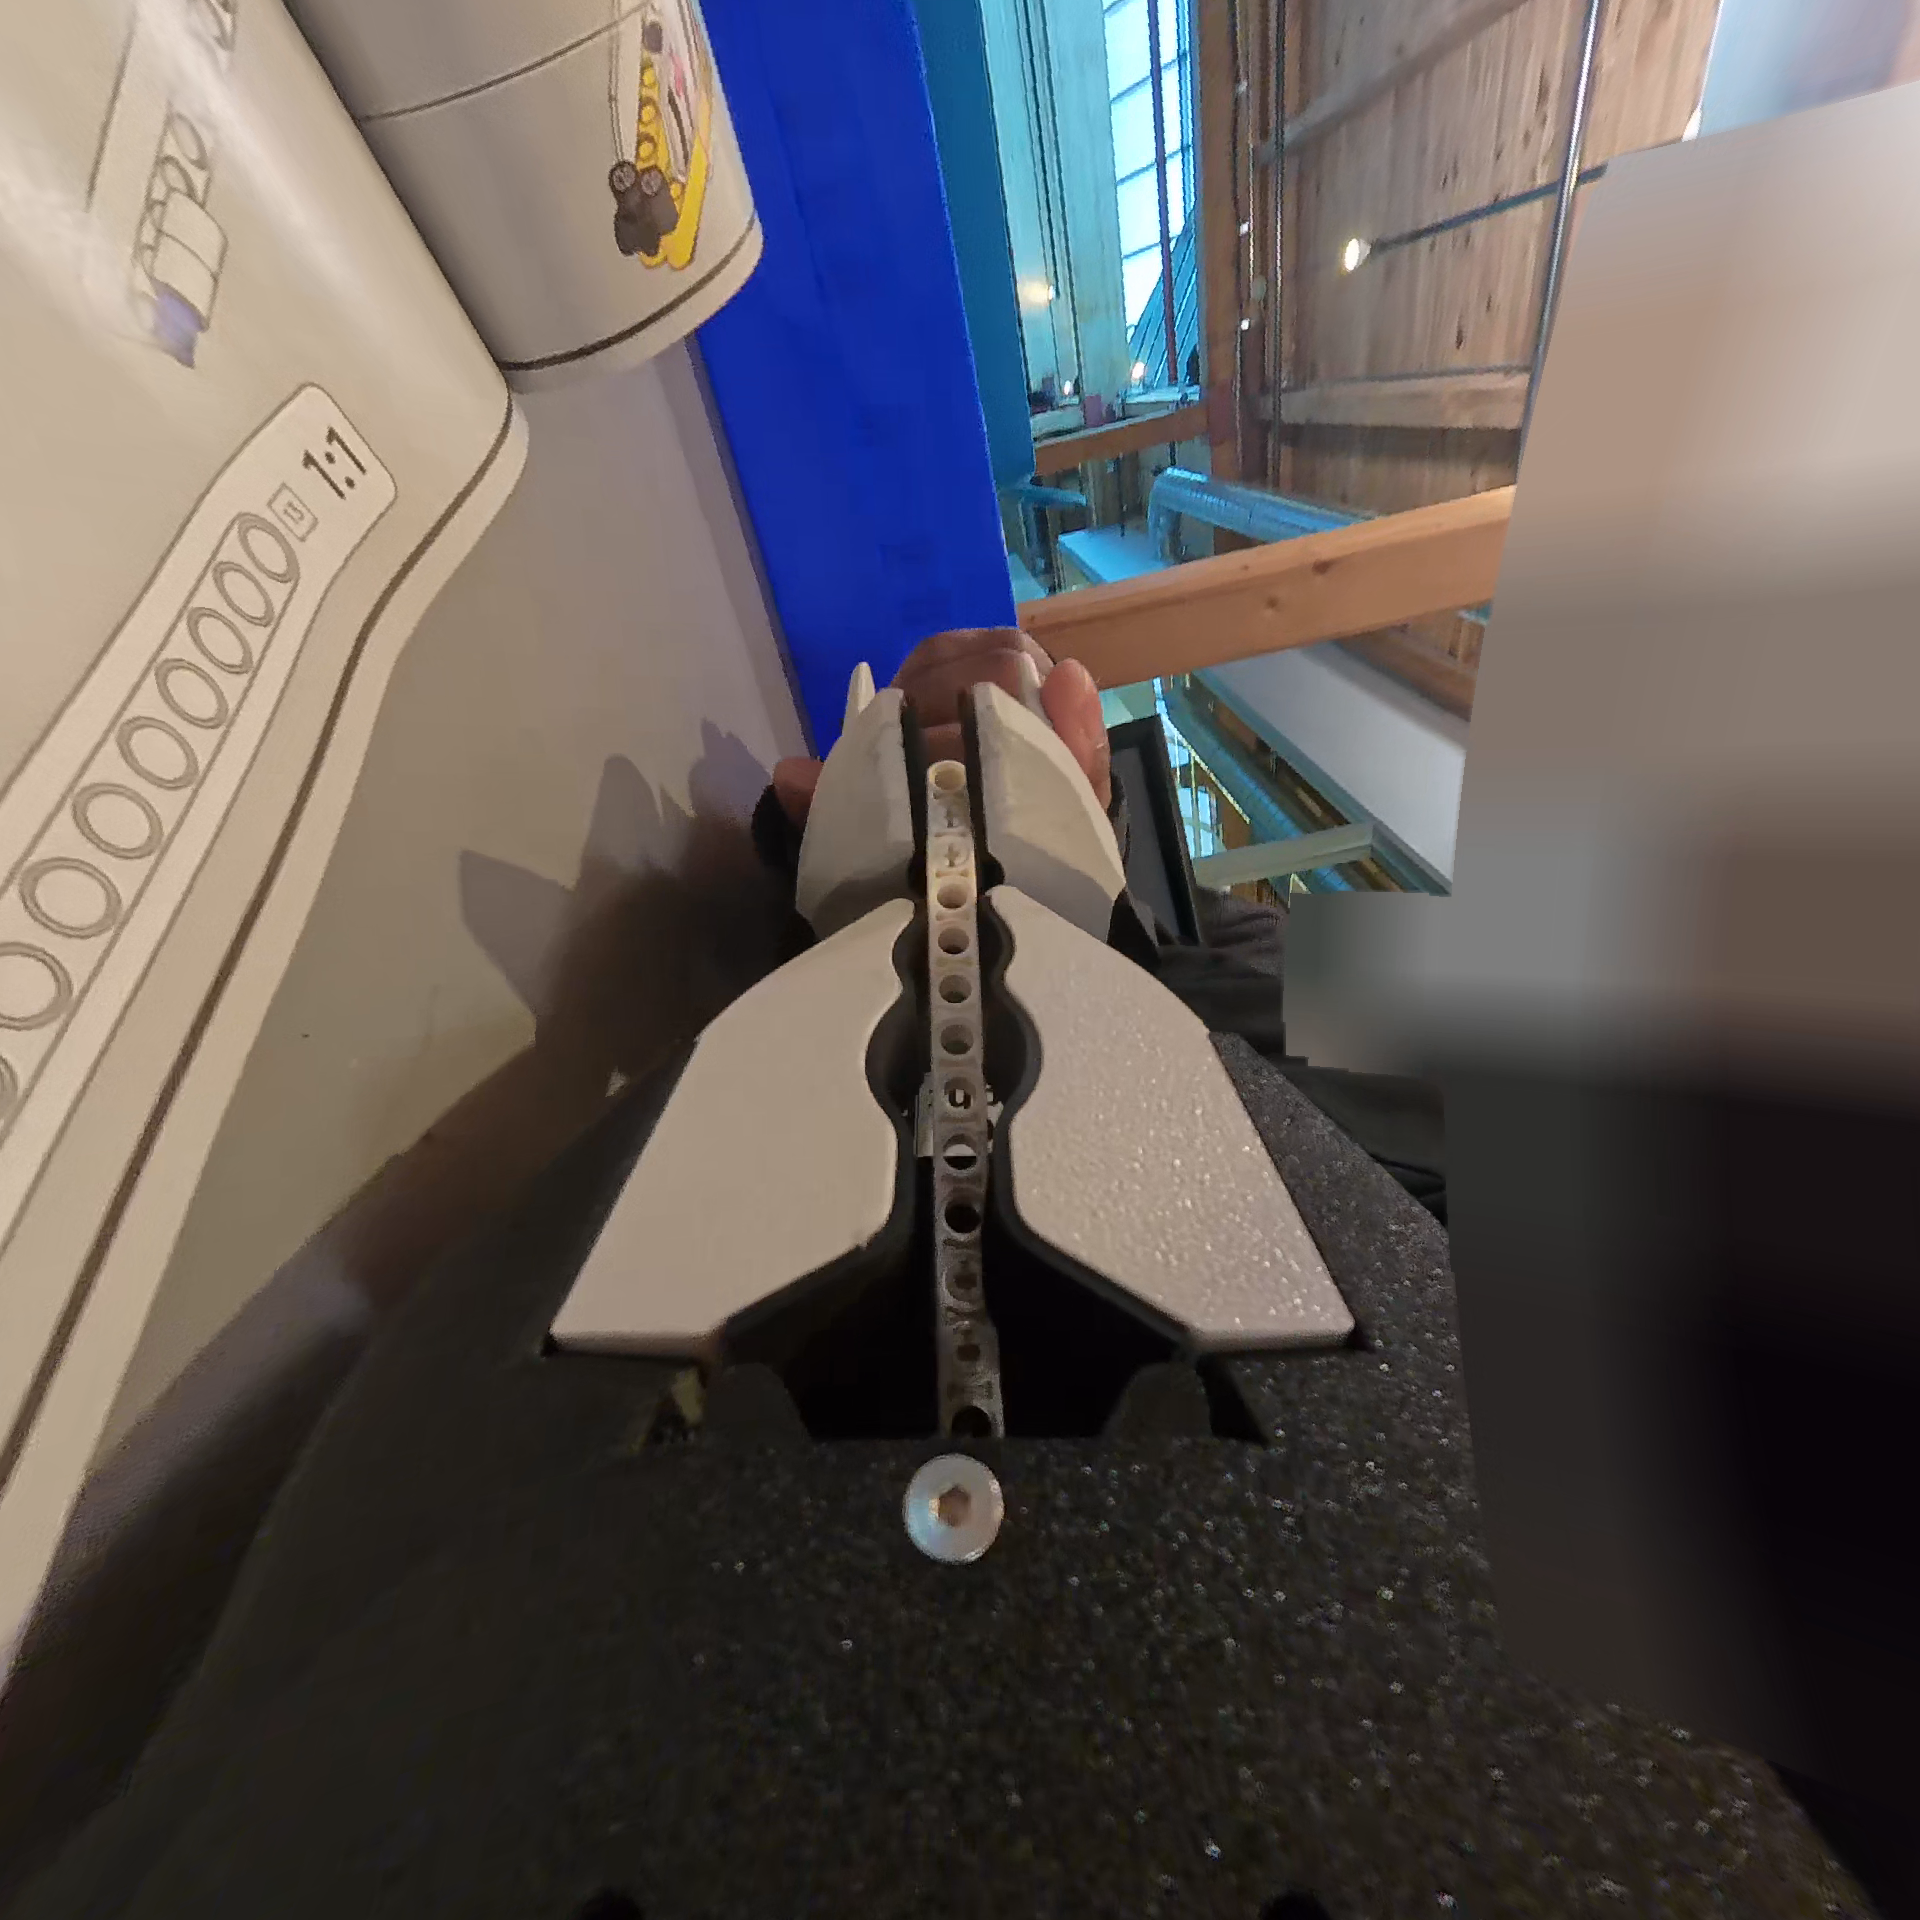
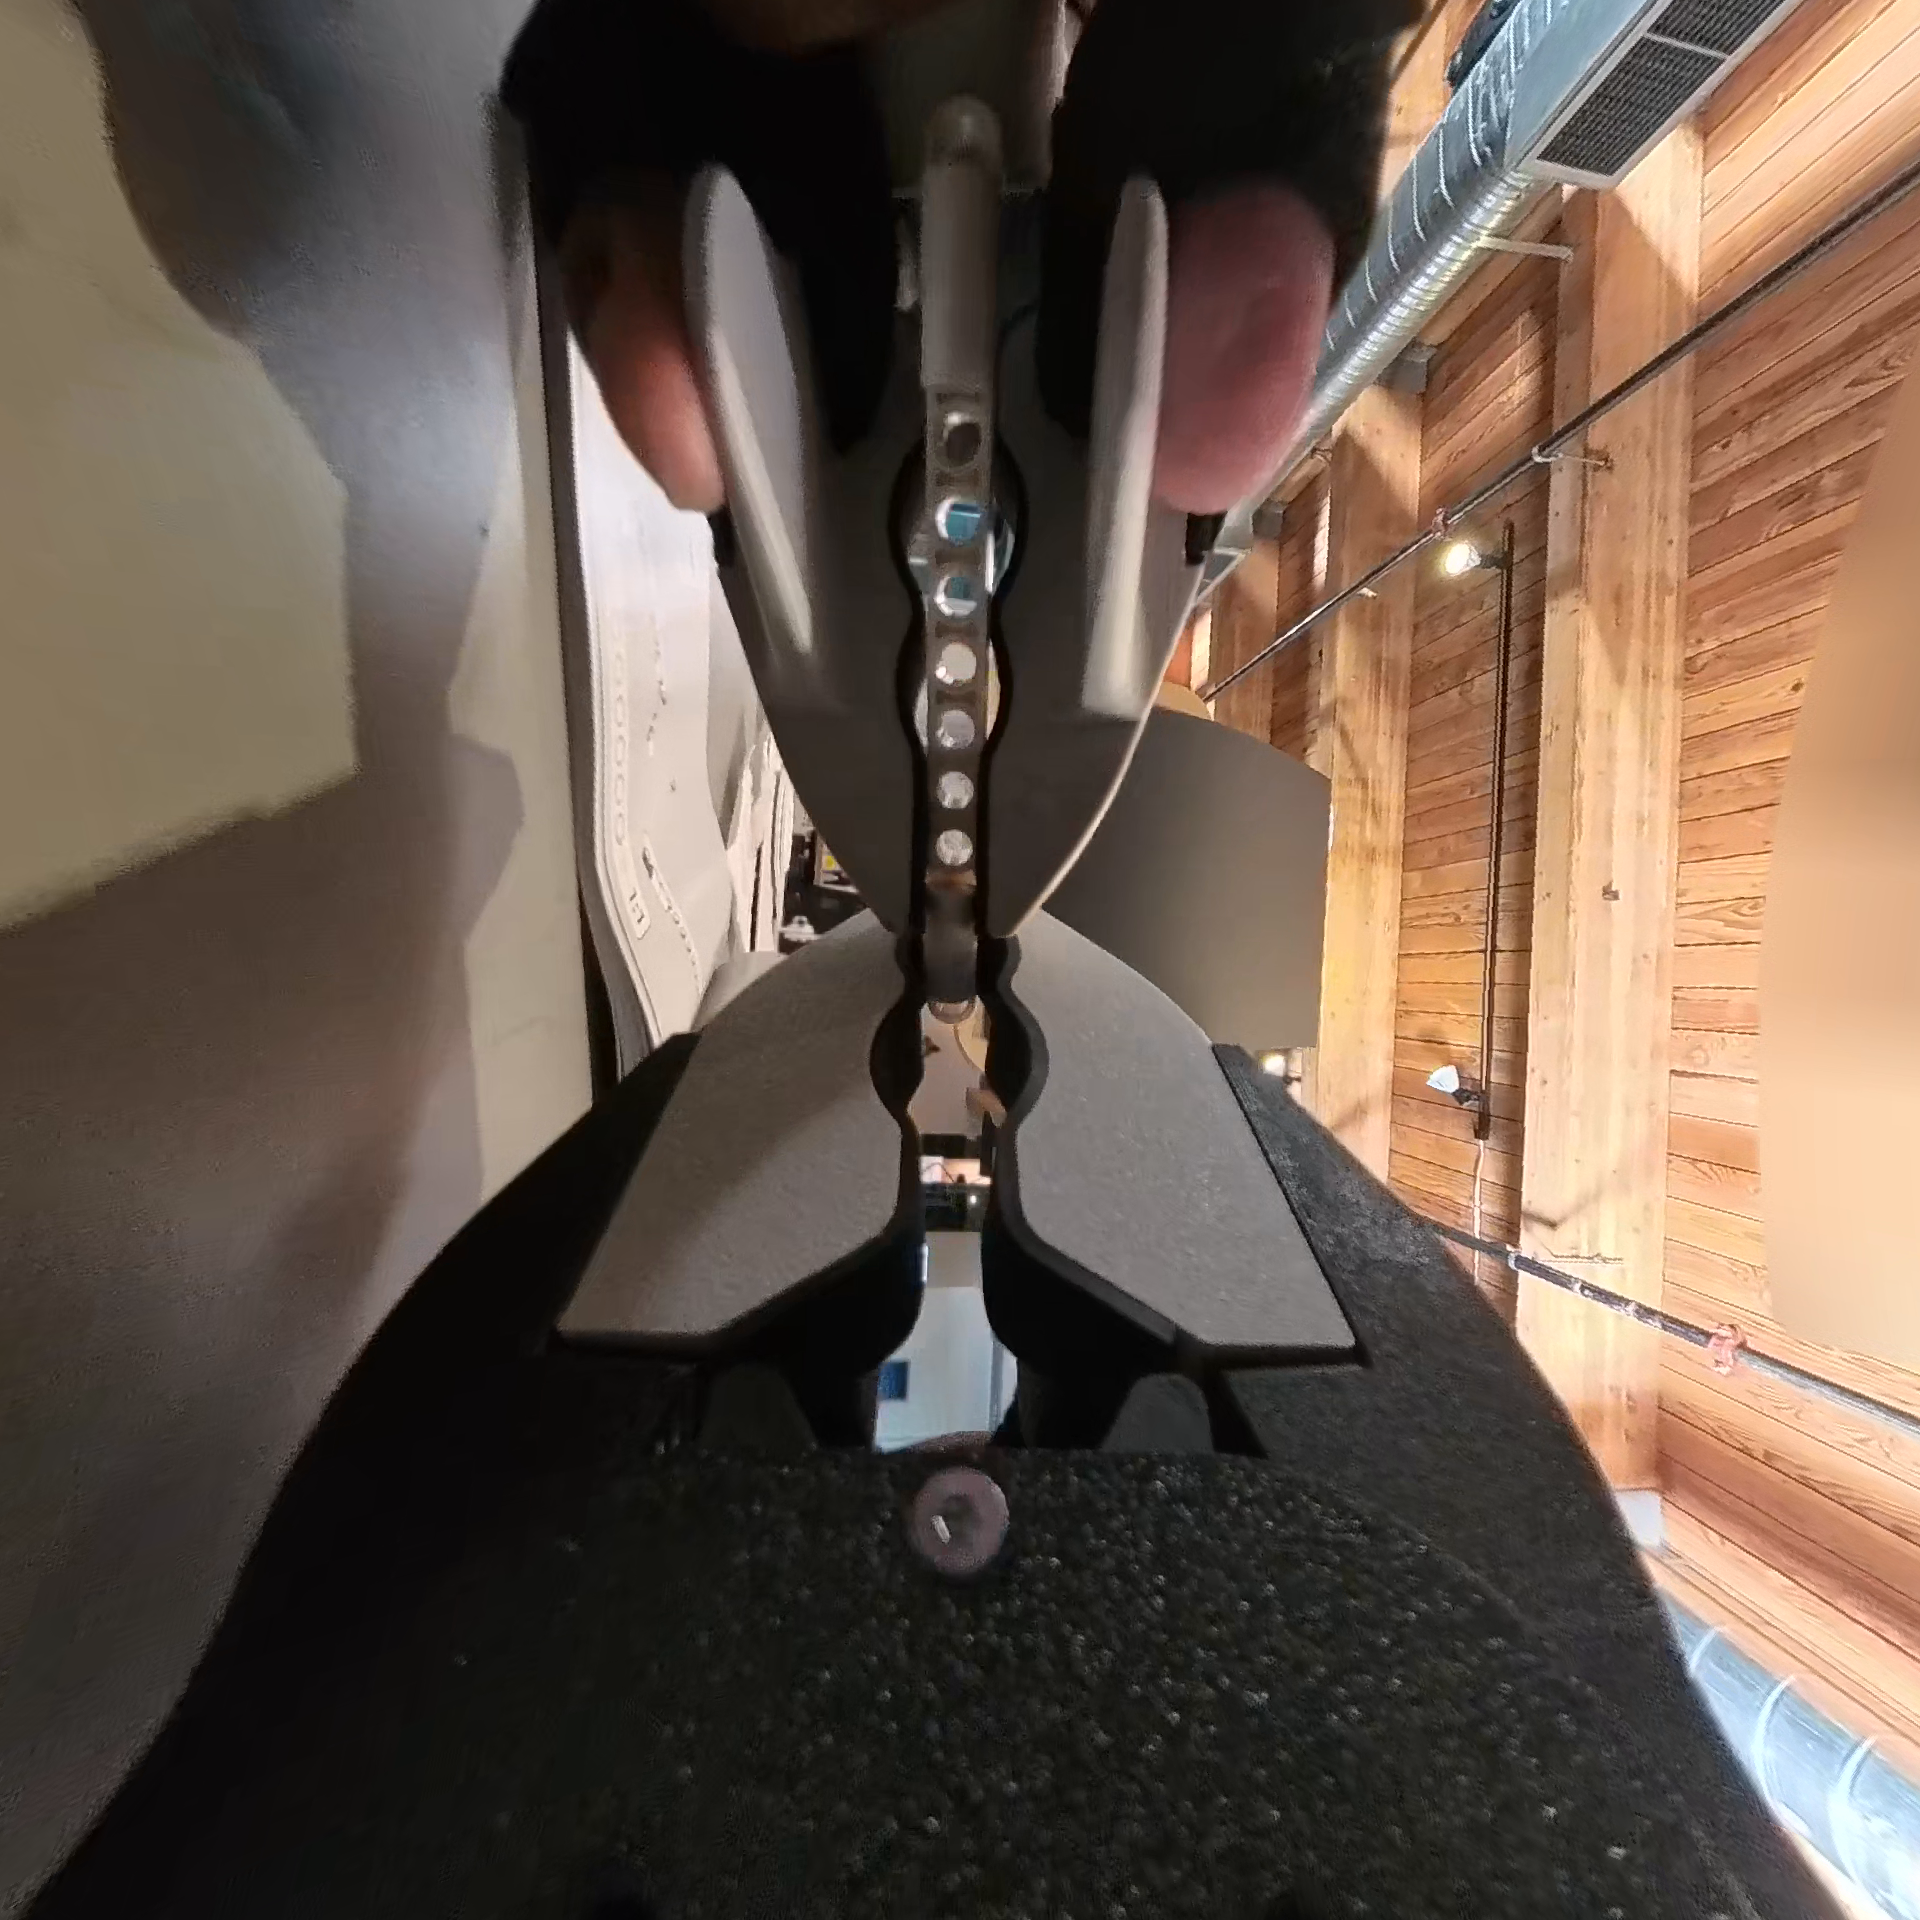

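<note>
A long pale grey beam with a row of round holes [image 1: 956, 997] runs lengthwise between my left gripper's [image 1: 954, 914] fingers, which are shut on it. Its far end reaches into my right gripper [image 1: 940, 748], held opposite by a hand. In the right wrist view the left gripper [image 2: 954, 904] comes in from the top with the beam [image 2: 956, 727] clamped along its pads. My right gripper [image 2: 951, 971] is shut on the beam's end at its fingertips. Both grippers hold the same beam in the air above a grey table [image 1: 582, 727].
A printed instruction sheet with drawings [image 1: 187, 665] lies on the table at the left. A white round container with a printed picture [image 1: 582, 177] stands on it. A blue panel [image 1: 862, 312] stands behind. A wooden wall [image 2: 1662, 831] is at the right.
</note>
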Action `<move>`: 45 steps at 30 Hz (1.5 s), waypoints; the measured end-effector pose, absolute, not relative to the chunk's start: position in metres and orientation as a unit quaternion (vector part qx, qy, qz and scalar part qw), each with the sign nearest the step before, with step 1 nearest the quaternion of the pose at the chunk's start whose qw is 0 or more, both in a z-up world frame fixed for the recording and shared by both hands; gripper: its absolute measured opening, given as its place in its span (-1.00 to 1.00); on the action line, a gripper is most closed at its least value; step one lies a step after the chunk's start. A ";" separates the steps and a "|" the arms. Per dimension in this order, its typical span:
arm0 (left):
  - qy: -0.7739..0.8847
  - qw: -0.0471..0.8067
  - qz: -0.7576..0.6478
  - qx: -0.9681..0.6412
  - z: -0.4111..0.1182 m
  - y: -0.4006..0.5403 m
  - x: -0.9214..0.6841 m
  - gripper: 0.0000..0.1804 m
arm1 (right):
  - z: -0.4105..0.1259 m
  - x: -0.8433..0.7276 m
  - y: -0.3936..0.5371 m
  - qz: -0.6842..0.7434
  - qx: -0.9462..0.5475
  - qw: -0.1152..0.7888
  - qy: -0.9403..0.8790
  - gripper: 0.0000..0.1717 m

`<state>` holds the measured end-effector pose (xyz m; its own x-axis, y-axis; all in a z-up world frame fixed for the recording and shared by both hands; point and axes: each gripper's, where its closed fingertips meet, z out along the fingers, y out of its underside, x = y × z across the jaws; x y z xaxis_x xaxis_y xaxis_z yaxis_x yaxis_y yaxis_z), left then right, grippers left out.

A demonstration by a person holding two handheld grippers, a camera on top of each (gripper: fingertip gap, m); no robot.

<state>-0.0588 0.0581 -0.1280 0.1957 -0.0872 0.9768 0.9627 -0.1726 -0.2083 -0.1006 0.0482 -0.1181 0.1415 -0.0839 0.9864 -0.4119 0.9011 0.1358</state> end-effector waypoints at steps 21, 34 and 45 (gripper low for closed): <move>-0.409 0.526 -0.523 -0.532 -0.128 0.058 -0.063 -0.93 | -0.119 -0.102 0.051 0.093 0.192 0.740 -0.638 -0.91; -0.410 0.547 -0.493 -0.539 -0.127 0.054 -0.073 -0.92 | -0.119 -0.100 0.053 0.092 0.191 0.742 -0.636 -0.91; -0.434 0.546 -0.478 -0.535 -0.132 0.054 -0.079 -0.93 | -0.126 -0.105 0.054 0.047 0.163 0.738 -0.653 -0.91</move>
<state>-0.0793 0.0539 -0.1321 0.1671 -0.0575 0.9843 0.9852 -0.0279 -0.1689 -0.1047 0.0545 -0.1255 0.1430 -0.1423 0.9794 -0.2824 0.9426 0.1782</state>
